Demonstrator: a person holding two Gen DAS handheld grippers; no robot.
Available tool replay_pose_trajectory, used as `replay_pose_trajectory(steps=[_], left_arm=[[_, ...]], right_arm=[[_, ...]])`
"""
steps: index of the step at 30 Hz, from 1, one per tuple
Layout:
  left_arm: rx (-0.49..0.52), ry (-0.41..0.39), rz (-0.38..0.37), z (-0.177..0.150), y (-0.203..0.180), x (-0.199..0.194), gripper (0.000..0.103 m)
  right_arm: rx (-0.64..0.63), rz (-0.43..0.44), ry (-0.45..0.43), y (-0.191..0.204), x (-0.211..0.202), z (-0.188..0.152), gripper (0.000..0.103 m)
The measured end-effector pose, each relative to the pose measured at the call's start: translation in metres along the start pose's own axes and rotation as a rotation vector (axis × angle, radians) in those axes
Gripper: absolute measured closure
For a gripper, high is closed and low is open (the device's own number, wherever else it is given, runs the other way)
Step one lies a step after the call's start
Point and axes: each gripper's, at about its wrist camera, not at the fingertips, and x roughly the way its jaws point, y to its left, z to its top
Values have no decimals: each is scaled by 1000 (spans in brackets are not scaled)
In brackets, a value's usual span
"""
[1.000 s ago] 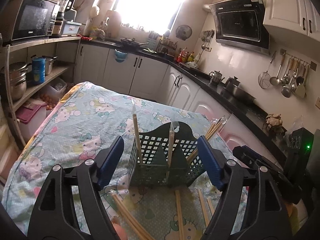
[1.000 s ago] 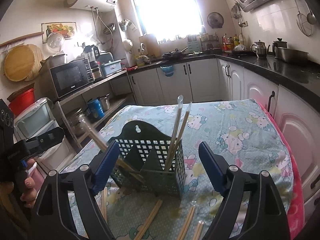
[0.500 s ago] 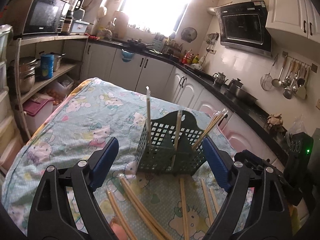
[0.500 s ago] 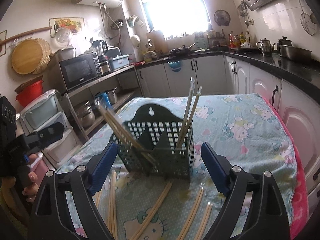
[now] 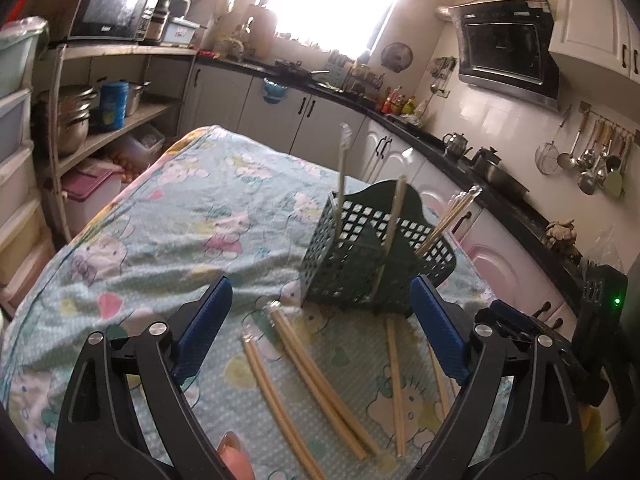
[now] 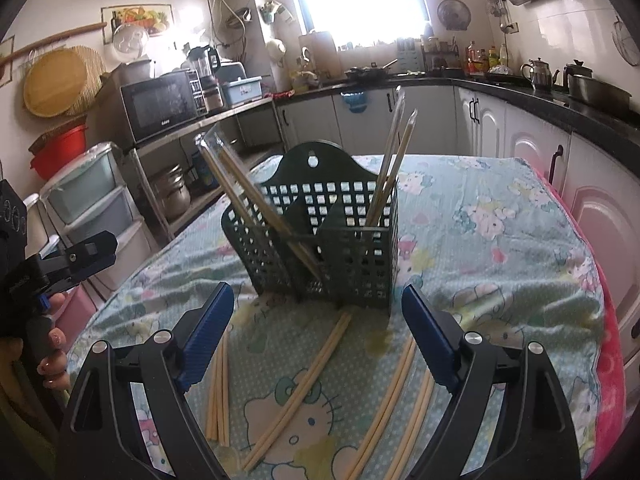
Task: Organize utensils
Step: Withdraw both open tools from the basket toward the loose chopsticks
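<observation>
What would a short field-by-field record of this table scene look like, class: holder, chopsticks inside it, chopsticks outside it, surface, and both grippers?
holder: dark green mesh basket, upright on the cloth
inside holder: chopsticks leaning in two compartments
outside holder: loose chopsticks flat on the cloth in front of the basket
surface: cartoon-cat print cloth
left gripper: jaws opening, nothing between them
right gripper: open, empty

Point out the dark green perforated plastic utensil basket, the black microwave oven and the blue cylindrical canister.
Dark green perforated plastic utensil basket (image 6: 356, 256): right wrist view, front mesh wall.
Black microwave oven (image 6: 160, 106): right wrist view, glass door.
Blue cylindrical canister (image 5: 113, 105): left wrist view, side wall, on the shelf.
</observation>
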Motion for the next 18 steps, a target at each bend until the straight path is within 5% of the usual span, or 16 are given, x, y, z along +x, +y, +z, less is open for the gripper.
replay_pose_trajectory(steps=[18], left_arm=[[-86,124,68,-31,51,18,21]], right_arm=[[-48,-9,145,10,32,-22,20]])
